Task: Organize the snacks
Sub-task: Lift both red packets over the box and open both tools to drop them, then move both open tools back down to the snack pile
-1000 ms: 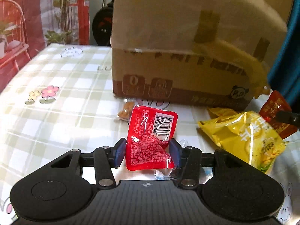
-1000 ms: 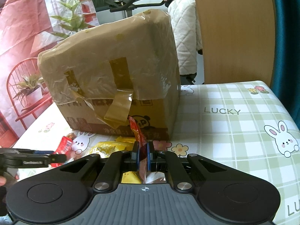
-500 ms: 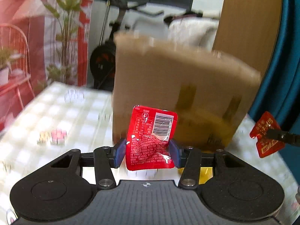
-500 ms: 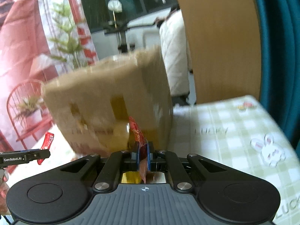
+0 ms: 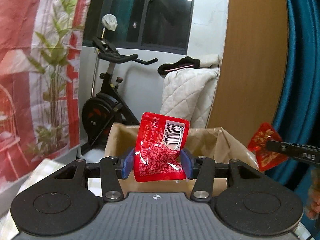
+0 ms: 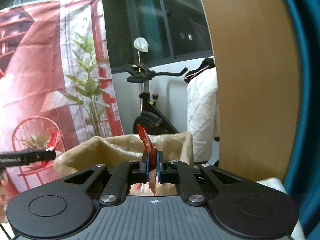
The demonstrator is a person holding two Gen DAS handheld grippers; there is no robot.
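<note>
My left gripper (image 5: 157, 163) is shut on a red snack packet (image 5: 161, 150) with a barcode, held upright at the near rim of the open cardboard box (image 5: 226, 142). My right gripper (image 6: 152, 167) is shut edge-on on a thin red-orange snack packet (image 6: 148, 146), also at the near rim of the box (image 6: 112, 150). That packet (image 5: 264, 146) shows at the right of the left wrist view, in the other tool's fingers (image 5: 292, 152). The left tool's finger (image 6: 28, 157) and its packet (image 6: 54, 140) appear at the left of the right wrist view. The box floor is hidden.
Behind the box stand an exercise bike (image 5: 108, 104), a white quilted coat (image 5: 190, 94) and a wooden panel (image 5: 250, 60). A red printed backdrop (image 6: 50, 76) hangs on the left, a teal curtain (image 5: 300, 60) on the right. A strip of checked tablecloth (image 5: 34, 178) shows lower left.
Both grippers rose with their packets from table height, in front of the box's side, to its rim. The box's open top and the room behind now fill the views.
</note>
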